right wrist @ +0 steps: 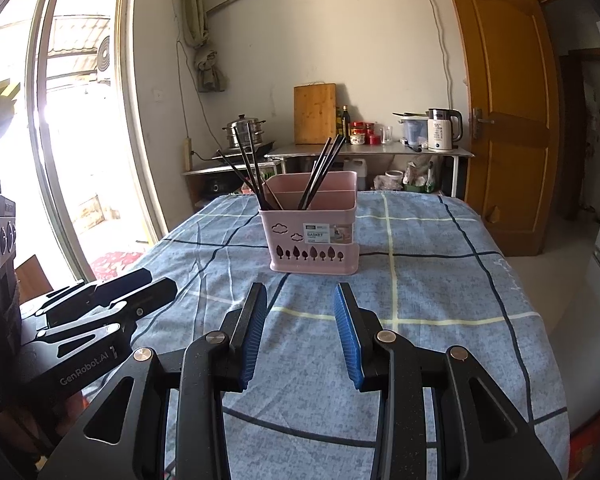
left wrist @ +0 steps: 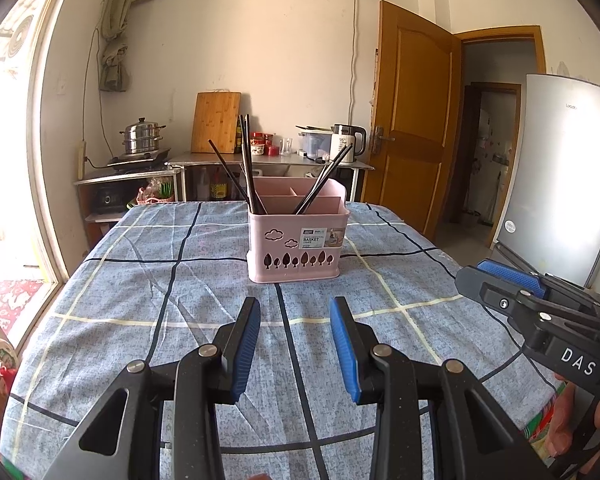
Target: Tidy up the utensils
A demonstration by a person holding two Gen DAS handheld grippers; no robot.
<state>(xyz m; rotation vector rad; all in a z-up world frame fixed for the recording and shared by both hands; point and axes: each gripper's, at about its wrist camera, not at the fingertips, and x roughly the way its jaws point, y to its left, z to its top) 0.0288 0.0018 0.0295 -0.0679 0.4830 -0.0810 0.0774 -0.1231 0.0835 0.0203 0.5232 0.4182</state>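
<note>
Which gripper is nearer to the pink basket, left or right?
Neither clearly. The left gripper and right gripper both hover open, short of the pink basket, about equally far.

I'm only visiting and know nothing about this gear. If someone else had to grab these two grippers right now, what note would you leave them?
Left gripper: jaws open, empty, above the cloth.
Right gripper: jaws open, empty, alongside it.
Pink utensil basket stands mid-table on the blue checked tablecloth.
Black chopsticks stand in two bunches, in separate compartments.
Done: every visible utensil is in the basket; none lies on the cloth in view.
Left: cannot tell; perhaps regroup the bunches.
</note>
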